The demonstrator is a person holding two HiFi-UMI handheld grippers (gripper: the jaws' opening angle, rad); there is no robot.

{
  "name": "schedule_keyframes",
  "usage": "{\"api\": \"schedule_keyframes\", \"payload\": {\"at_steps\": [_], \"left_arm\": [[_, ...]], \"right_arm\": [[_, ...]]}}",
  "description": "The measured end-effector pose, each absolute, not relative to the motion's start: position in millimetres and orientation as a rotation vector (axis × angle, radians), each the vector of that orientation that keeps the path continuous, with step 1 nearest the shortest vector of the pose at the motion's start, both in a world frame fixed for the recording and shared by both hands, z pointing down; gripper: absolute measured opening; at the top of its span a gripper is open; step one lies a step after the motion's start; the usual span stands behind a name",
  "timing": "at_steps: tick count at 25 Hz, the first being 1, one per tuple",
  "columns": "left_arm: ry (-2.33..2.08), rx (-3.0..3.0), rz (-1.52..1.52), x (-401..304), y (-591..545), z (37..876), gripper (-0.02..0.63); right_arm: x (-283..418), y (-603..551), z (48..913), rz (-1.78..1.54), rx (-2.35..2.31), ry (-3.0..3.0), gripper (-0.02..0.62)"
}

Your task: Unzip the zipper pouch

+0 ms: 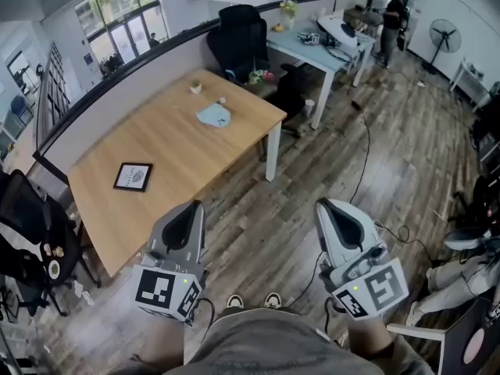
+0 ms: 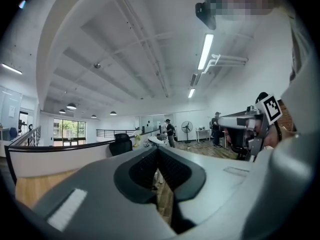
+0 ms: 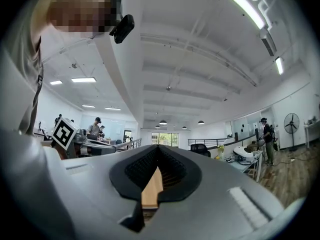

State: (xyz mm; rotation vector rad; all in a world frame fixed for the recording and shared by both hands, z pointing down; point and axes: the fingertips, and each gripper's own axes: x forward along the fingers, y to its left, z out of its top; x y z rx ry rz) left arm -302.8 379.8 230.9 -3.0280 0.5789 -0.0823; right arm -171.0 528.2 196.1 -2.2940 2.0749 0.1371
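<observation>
The light blue zipper pouch lies flat on the far right part of the wooden table. Both grippers hang low in front of the person's body, over the floor and well short of the pouch. My left gripper is shut with nothing between its jaws, and its own view looks up towards the ceiling and across the room. My right gripper is also shut and empty. The pouch does not show in either gripper view.
A black-framed picture lies on the near part of the table, and two small items sit beyond the pouch. A black office chair, a white desk and a standing person are behind. Cables cross the wooden floor.
</observation>
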Motion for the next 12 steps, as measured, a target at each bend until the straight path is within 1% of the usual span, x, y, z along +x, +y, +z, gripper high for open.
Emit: {"api": "schedule_keyframes", "payload": {"at_steps": [7,8,9,10,12], "left_arm": [[0.657,-3.066,-0.08,-280.2,397.3,245.2,0.004],[0.686,-3.075,-0.065,-278.6,397.6,246.4,0.033],[0.71,-3.085,-0.055,-276.8,397.2,248.0,0.171],[0.731,-3.093,-0.052,-275.1,396.3,250.0,0.254],[0.758,-3.09,-0.063,-272.2,394.4,253.0,0.262]], "right_arm": [[-137.8,547.0,212.7,0.111,-2.3,2.074,0.007],[-133.4,548.9,214.6,0.108,-2.3,2.071,0.087],[-128.6,550.4,216.5,0.103,-2.3,2.065,0.156],[-123.5,551.6,218.2,0.097,-2.303,2.054,0.194],[-115.0,552.9,220.5,0.089,-2.314,2.041,0.219]]}}
